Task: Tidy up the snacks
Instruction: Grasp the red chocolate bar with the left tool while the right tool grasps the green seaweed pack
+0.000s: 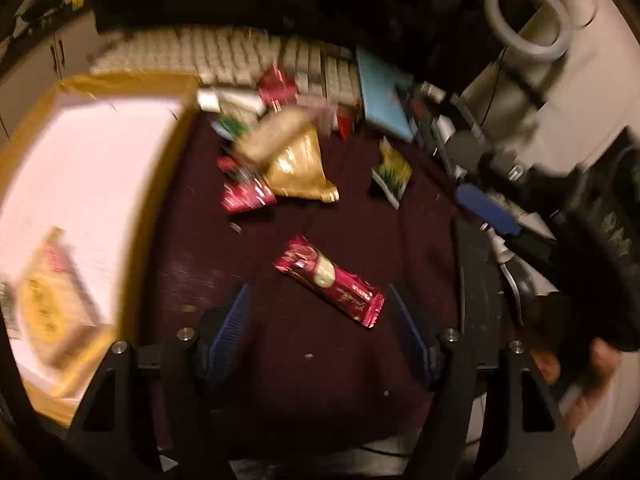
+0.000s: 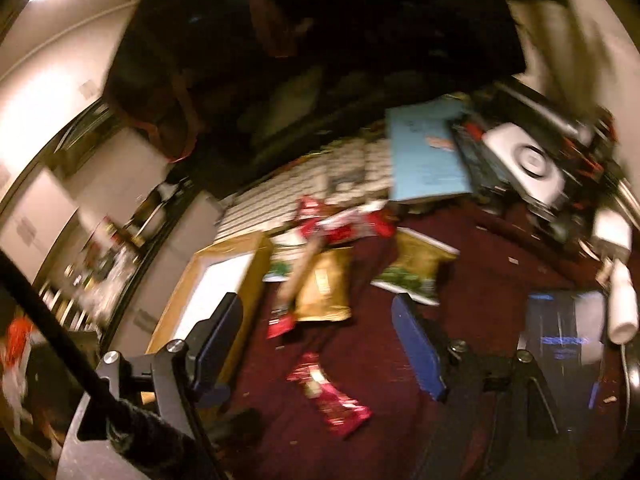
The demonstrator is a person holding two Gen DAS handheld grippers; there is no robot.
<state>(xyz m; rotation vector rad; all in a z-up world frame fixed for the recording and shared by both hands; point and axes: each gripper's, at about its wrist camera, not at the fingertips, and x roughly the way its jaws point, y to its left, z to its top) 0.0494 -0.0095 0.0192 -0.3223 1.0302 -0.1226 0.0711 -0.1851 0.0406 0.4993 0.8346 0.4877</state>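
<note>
Hovering over the dark red cloth [image 1: 320, 380], the left gripper [image 1: 320, 320] is standing spread and empty; a red snack bar [image 1: 330, 280] is lying just ahead, between its blue fingers [image 1: 230, 332]. A box [image 1: 80, 160] is sitting to its left.

The right gripper [image 2: 320, 344] is also gaping, holding nothing, with the same bar [image 2: 326, 392] lying between its fingers and a gold bag [image 2: 326, 292] farther ahead.

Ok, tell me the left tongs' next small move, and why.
Probably lower the left tongs onto the red snack bar and close. They are open and empty, and the bar lies alone on the dark red cloth just ahead of them, apart from the pile, near the box.
</note>
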